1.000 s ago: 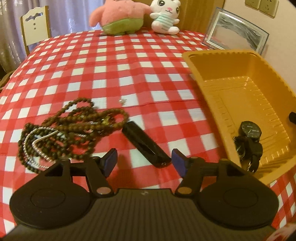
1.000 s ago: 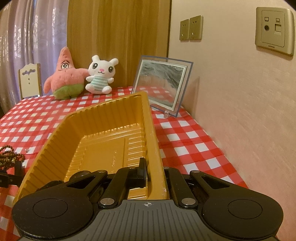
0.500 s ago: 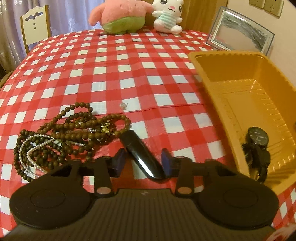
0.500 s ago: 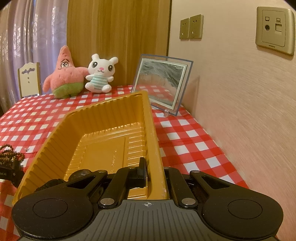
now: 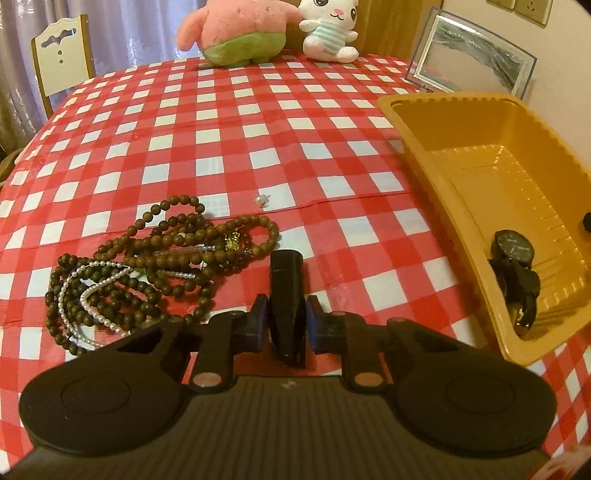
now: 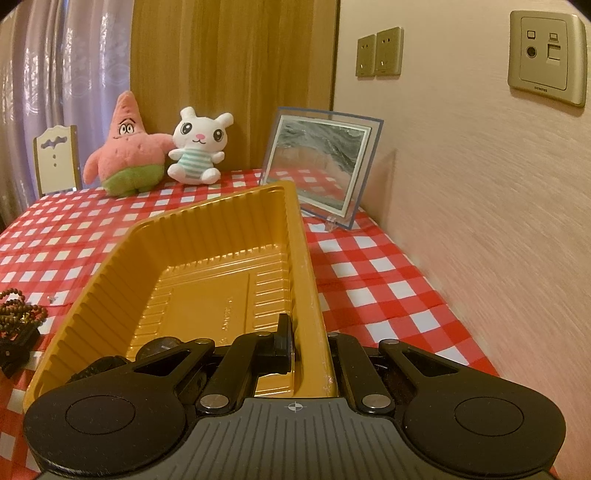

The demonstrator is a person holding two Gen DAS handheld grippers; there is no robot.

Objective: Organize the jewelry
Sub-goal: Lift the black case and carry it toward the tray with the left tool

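My left gripper (image 5: 283, 314) is shut on a long black case (image 5: 286, 291) that lies on the checkered cloth. A tangle of brown bead strands and a pearl string (image 5: 147, 258) lies just left of it. A small pearl stud (image 5: 260, 200) sits beyond. The orange tray (image 5: 439, 192) stands to the right with a black watch (image 5: 515, 269) in its near end. My right gripper (image 6: 308, 343) is shut on the tray's right wall (image 6: 308, 266); the watch (image 6: 159, 347) shows partly behind its left finger.
Two plush toys (image 5: 258, 29) and a framed picture (image 5: 472, 59) stand at the table's far edge. A small white chair (image 5: 61, 55) is at the far left. A wall (image 6: 480, 184) runs close along the right side of the table.
My left gripper has moved forward over the black case and closed its fingers on it. The case now points straight ahead. The right gripper has held still on the tray wall.
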